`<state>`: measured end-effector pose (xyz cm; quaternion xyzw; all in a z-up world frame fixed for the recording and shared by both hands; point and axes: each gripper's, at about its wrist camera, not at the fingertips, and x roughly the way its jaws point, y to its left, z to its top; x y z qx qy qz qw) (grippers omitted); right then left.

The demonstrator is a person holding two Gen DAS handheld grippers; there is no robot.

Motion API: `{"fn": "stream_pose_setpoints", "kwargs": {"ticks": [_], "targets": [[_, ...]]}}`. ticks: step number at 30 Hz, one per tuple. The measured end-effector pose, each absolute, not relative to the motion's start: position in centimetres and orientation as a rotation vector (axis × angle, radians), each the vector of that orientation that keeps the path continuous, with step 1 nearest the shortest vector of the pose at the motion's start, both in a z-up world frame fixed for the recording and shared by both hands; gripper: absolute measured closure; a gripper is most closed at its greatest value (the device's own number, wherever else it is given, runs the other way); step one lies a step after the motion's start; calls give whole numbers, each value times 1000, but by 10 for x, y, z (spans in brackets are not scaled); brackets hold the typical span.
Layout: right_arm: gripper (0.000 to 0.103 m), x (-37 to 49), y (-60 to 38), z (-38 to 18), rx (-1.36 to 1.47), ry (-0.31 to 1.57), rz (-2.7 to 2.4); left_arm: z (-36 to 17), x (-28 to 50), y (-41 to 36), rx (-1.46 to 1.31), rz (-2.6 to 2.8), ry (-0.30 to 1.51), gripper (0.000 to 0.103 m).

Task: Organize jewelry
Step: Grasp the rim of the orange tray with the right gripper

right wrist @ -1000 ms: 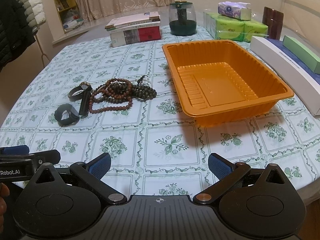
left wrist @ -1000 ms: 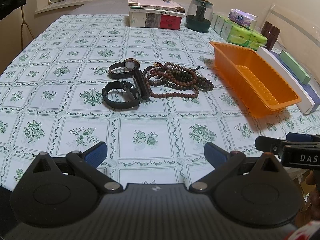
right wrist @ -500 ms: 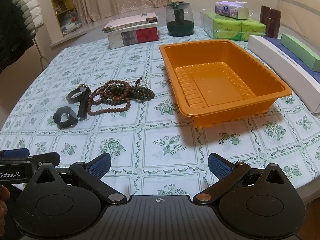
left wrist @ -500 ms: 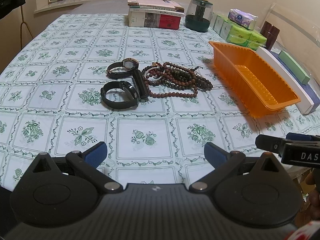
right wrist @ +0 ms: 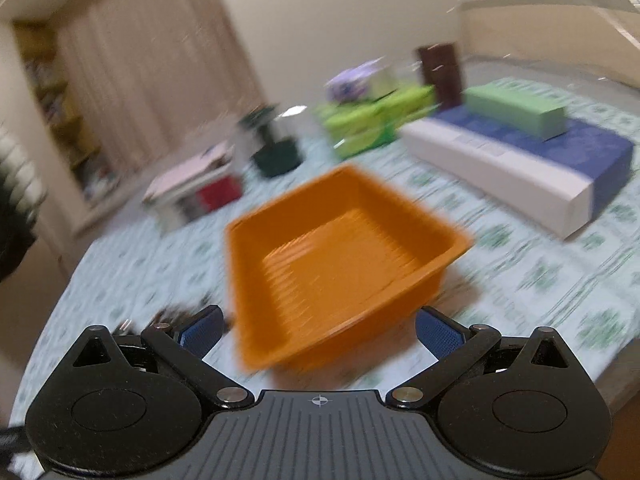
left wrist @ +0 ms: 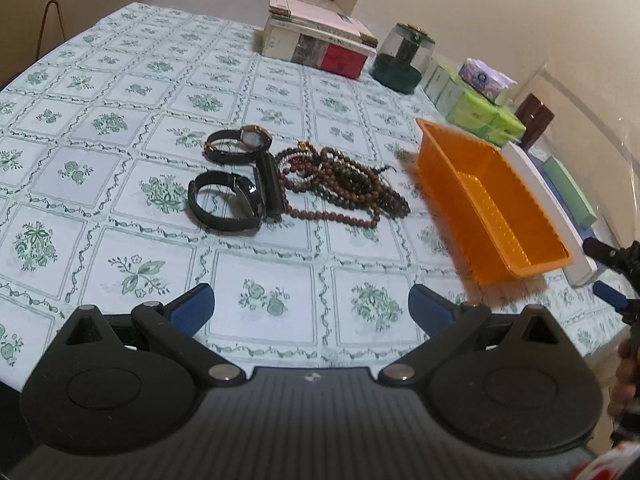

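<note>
Ahead of the left gripper (left wrist: 311, 304), between its jaws' lines and well beyond their tips, the jewelry lies in one cluster on the worktop (left wrist: 120, 92): two watches, a black-banded one (left wrist: 226, 202) nearer and a gold-cased one (left wrist: 240, 145) behind it, a dark upright band or case (left wrist: 270, 188) beside them, and a tangled heap of bead strings (left wrist: 344, 188) whose number cannot be counted. No writing on any of them is legible. The left jaws stand wide apart, holding nothing. One orange tray (left wrist: 492, 204) sits off to their right. The right gripper (right wrist: 318, 330) also has its jaws spread wide and empty, the tray (right wrist: 340, 256) straight ahead between them; this view is motion-blurred. Box labels are unreadable.
</note>
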<state>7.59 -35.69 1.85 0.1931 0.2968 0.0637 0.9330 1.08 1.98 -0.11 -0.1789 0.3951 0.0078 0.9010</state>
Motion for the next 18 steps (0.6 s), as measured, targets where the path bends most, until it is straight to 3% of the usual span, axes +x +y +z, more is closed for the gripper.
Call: {"fn": "stream_pose_setpoints", "kwargs": {"ticks": [2,9,18], "targets": [[15,91,-376,18,399,593,99,-1,12,19,-358,28,800,1],[29,144,-420,-4,363,643,87,-3,22,19,-336,28,753,1],[68,180,-432,-44,391,742,125,-14,38,9,-311,-18,785,1]]}}
